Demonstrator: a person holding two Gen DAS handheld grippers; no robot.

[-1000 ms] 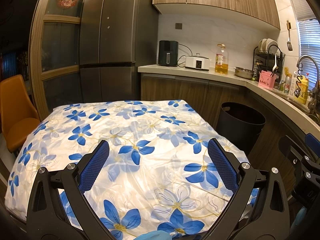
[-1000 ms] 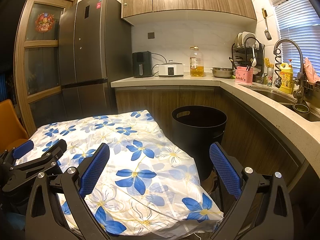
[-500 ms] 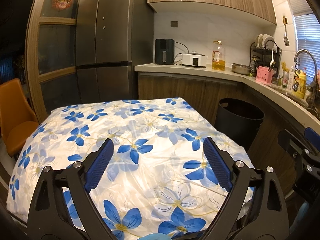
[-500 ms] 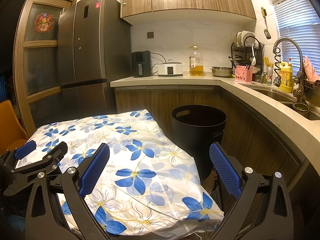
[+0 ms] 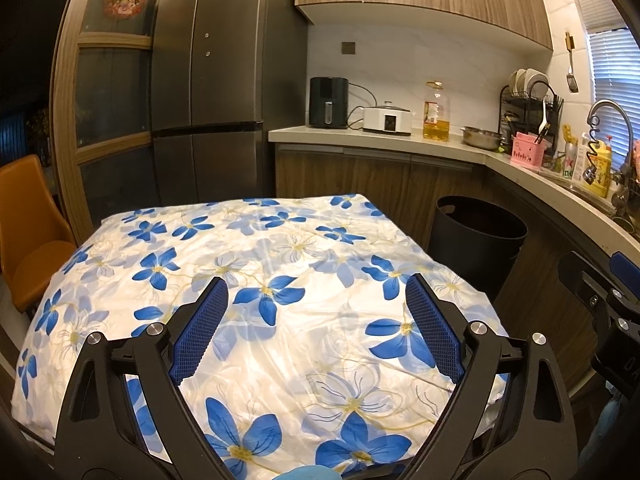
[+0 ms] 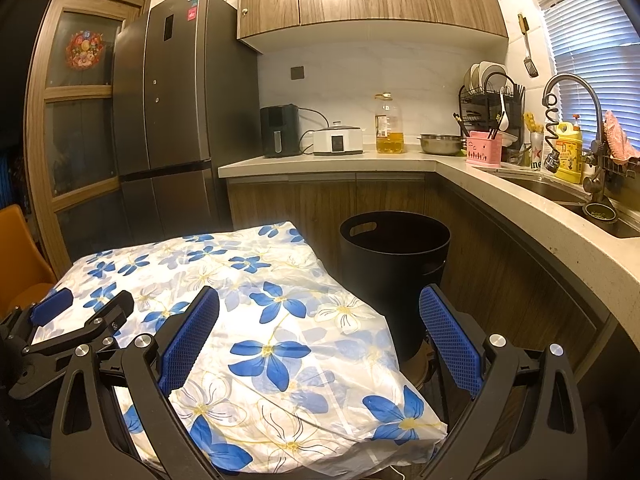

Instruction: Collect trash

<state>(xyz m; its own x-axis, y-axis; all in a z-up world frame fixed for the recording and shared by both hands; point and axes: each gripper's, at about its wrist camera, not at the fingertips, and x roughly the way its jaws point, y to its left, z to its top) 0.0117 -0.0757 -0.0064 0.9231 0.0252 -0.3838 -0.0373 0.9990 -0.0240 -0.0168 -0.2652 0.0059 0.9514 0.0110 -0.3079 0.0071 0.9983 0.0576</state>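
Both the left gripper point(image 5: 316, 328) and right gripper point(image 6: 318, 340) hover with jaws apart and empty over the floral tablecloth point(image 5: 280, 280), beside the black trash bin point(image 6: 394, 248) (handy for drops), though no trash is visible.

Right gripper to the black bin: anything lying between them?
In the right wrist view, only the corner of the flowered tablecloth lies between the open right gripper and the black bin, partly covering the bin's base. No trash shows there.
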